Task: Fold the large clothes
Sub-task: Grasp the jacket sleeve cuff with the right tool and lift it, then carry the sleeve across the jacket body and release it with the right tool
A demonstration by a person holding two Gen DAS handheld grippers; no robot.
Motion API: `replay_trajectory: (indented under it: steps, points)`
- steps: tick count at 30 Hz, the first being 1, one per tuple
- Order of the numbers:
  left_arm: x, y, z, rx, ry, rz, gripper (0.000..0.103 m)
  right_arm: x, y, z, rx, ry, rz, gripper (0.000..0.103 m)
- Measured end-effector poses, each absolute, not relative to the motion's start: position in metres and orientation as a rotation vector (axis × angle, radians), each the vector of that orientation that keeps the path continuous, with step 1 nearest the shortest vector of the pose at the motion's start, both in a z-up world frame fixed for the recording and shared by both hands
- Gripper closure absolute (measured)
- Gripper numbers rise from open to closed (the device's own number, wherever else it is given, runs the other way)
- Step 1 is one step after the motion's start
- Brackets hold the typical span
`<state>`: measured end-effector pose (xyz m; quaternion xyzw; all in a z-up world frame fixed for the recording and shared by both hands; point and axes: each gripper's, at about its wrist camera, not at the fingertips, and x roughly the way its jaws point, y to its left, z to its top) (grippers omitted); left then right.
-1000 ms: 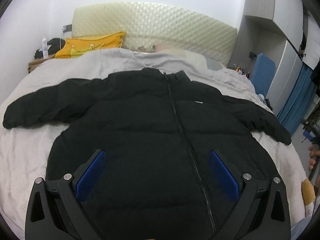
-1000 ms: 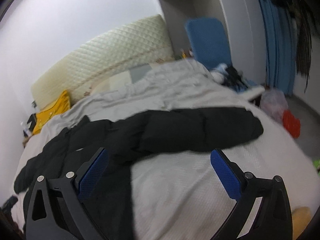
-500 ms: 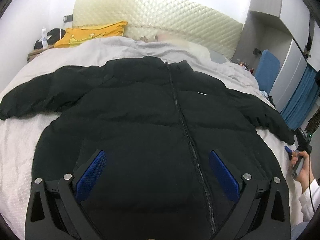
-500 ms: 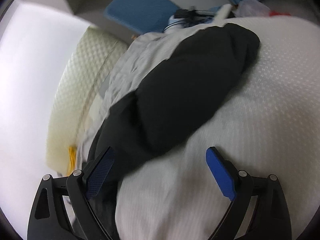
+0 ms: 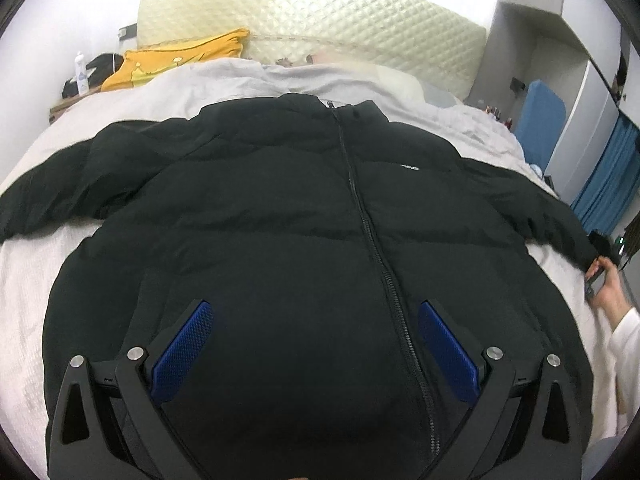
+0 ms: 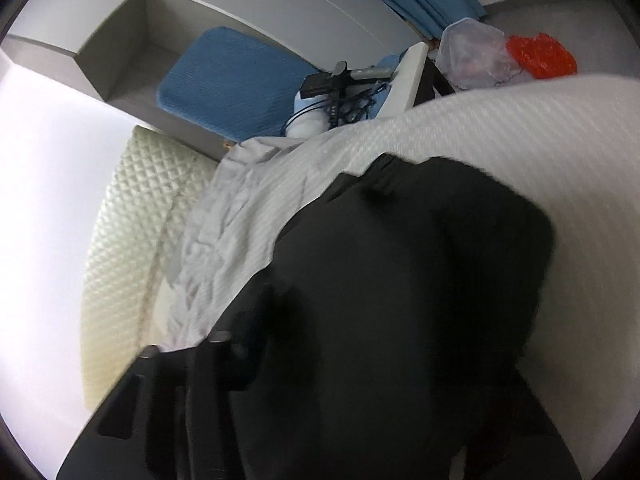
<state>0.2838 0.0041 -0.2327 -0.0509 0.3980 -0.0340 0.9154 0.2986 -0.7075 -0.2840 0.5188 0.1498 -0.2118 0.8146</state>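
A black puffer jacket (image 5: 280, 220) lies zipped and face up on the bed, both sleeves spread out. My left gripper (image 5: 316, 320) hovers open above its lower front, blue pads (image 5: 180, 352) wide apart with nothing between them. At the far right, a hand (image 5: 612, 296) holds my right gripper (image 5: 596, 274) at the end of the right sleeve. In the right wrist view the sleeve (image 6: 420, 260) fills the space between the jaws of the right gripper (image 6: 352, 344), which are closing on it. The cloth hides both pads.
The jacket rests on a pale bed cover (image 5: 24, 300) with a quilted headboard (image 5: 320, 20) and a yellow pillow (image 5: 176, 60) behind. A bottle (image 5: 81, 74) stands on the nightstand at the left. A blue chair (image 6: 232, 80), cables and plastic bags (image 6: 540, 54) lie beyond the bed's right side.
My right gripper rolled, dropped to the sleeve end and narrowed its jaws around it. The left gripper edged forward and lower over the jacket and stayed open.
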Motion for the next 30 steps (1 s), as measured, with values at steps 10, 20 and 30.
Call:
replay_trajectory:
  steps: [10,20,30]
  points:
    - [0.287,0.006,-0.233,-0.073,0.825,-0.023,0.001,0.311,-0.716,-0.203,0.826,0.323,-0.471,0.099]
    - [0.271,0.024,-0.212,-0.027,0.757,0.023,0.001,0.318,-0.639,-0.062,0.6,0.275,-0.393,0.098]
    - [0.242,0.057,-0.194,-0.001,0.715,0.088,0.0,0.348,-0.458,0.065,0.272,0.244,-0.233,0.097]
